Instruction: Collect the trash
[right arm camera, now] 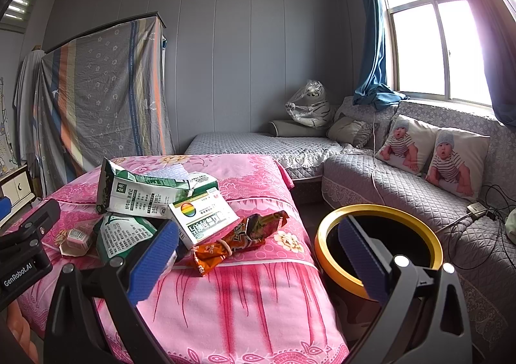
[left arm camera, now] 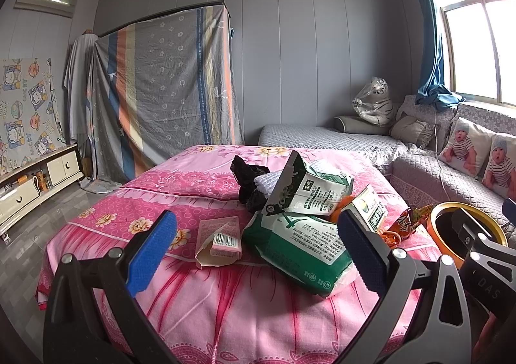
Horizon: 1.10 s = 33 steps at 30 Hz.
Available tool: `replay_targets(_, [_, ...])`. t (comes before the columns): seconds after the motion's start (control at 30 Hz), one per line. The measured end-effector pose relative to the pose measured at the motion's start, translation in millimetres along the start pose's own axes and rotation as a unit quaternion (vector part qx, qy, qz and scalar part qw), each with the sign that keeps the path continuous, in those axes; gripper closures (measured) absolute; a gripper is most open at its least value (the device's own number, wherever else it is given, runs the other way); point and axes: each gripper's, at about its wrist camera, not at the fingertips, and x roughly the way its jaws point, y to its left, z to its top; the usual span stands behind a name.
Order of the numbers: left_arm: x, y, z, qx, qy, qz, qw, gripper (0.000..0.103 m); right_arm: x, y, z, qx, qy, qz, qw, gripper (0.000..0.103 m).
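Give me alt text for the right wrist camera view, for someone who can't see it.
The open right gripper hovers over a pink floral bedspread strewn with trash: green-and-white milk cartons, a white box with a rainbow circle and an orange snack wrapper. A yellow-rimmed black bin stands beside the bed, a grey sofa behind.

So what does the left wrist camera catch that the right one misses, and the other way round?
Only the left wrist view shows the black plastic bag behind the pile, the cartoon-print cloth and the full low white cabinet. Only the right wrist view shows the cables and charger on the sofa and the whole yellow-rimmed bin. Both show the pink bedspread, the green milk carton, the rainbow-logo box and the orange snack wrapper.
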Motion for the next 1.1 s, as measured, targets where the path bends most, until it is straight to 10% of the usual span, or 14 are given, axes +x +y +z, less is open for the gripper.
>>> replay_targets(1.1, [0.0,-0.4,4.4,0.004,-0.004,-0.005,1.0,0.007,-0.2,-0.5,1.8,0.002,-0.001,0.0,1.0,0.007])
